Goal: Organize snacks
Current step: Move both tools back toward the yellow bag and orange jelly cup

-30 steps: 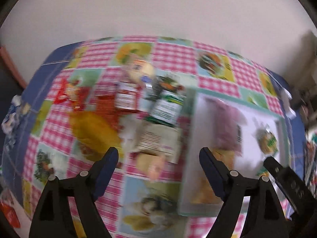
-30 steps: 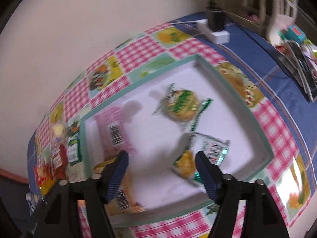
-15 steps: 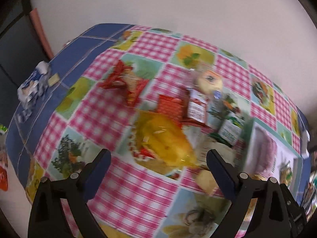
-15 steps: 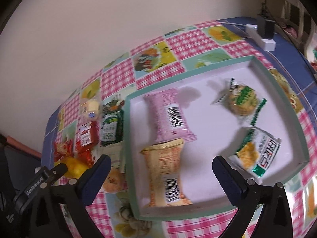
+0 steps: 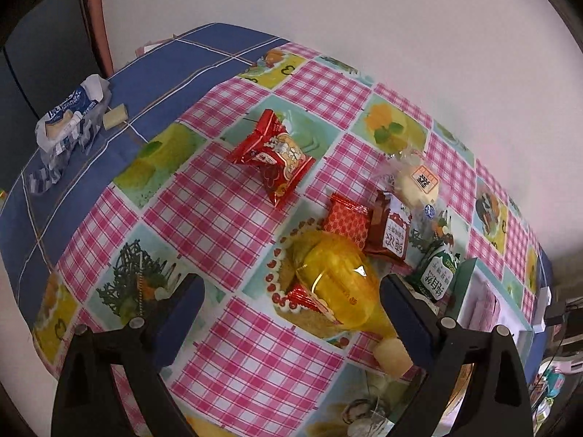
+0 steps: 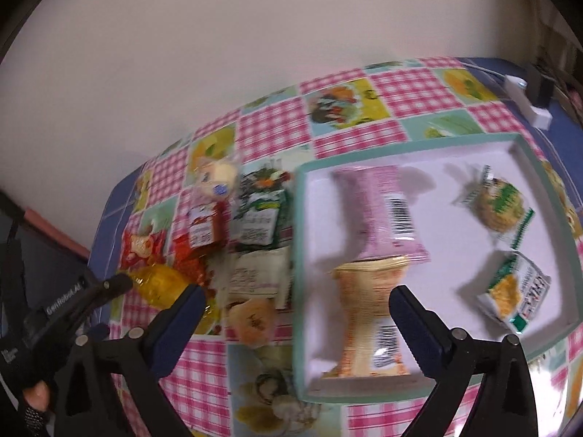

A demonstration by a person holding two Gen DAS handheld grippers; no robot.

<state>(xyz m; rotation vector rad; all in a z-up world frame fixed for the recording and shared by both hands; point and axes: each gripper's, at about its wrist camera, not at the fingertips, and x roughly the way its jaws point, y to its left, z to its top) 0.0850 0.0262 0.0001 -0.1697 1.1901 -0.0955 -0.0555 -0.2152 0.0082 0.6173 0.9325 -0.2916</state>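
Note:
My left gripper (image 5: 291,302) is open and empty above a yellow snack bag (image 5: 339,287). A red snack packet (image 5: 273,156) lies apart at the far left. A red-orange packet (image 5: 346,220), a brown packet (image 5: 390,233), a round cake (image 5: 415,182) and a green packet (image 5: 435,273) lie in a pile. My right gripper (image 6: 295,309) is open and empty over the left rim of the white tray (image 6: 297,255). The tray holds a pink pack (image 6: 382,211), an orange pack (image 6: 368,309) and two green snacks (image 6: 503,204).
A checked tablecloth (image 5: 218,218) covers the table against a white wall. A blue-white wrapper (image 5: 65,120) lies at the far left edge. A white power strip (image 6: 528,98) sits beyond the tray. The left gripper also shows in the right wrist view (image 6: 73,298).
The left gripper has swung left, from the tray edge to over the snack pile. The right gripper has opened wide and moved left and back from the tray's middle.

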